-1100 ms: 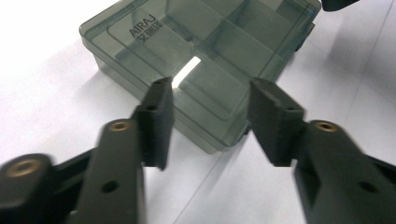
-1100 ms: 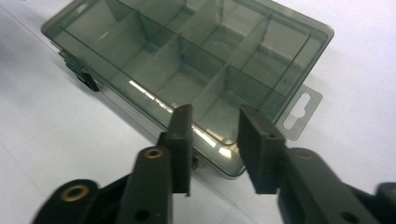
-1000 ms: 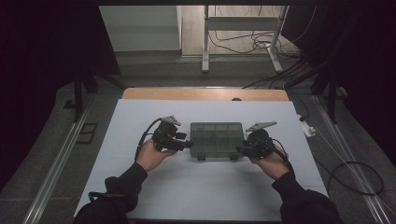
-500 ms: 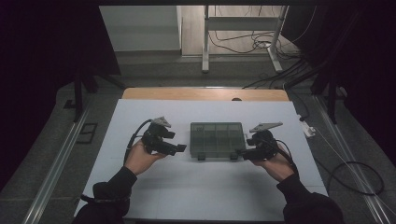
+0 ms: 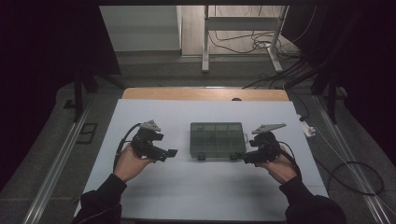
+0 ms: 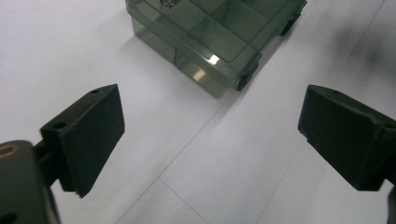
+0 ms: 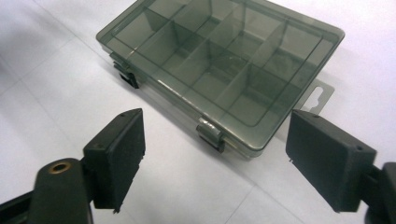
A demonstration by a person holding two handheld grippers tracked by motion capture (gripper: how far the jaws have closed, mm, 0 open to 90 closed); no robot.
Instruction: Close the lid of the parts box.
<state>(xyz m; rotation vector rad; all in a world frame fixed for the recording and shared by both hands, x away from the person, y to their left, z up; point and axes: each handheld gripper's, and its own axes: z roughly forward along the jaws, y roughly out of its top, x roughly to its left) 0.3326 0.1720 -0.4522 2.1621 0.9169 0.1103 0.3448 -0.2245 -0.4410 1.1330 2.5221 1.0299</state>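
Fingers: left gripper (image 6: pixel 210 140) pads (image 6: pixel 95 126) wide apart, nothing between, jaws just been opening; right gripper (image 7: pixel 215 158) pads (image 7: pixel 123 149) likewise wide, just been opening, touching nothing. Box (image 5: pixel 217 139): smoky translucent plastic, rectangular, lid closed, gridded compartments, two front latches, hang tab; between both grippers, just ahead of right fingers, farther from left. Table (image 5: pixel 196 196): matte white, flat, faint seams.

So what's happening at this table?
A person holds a gripper in each hand beside a closed compartment box on the white table. Both the left gripper and right gripper have just been opening, with nothing between their jaws. The box lies between them, touched by neither.
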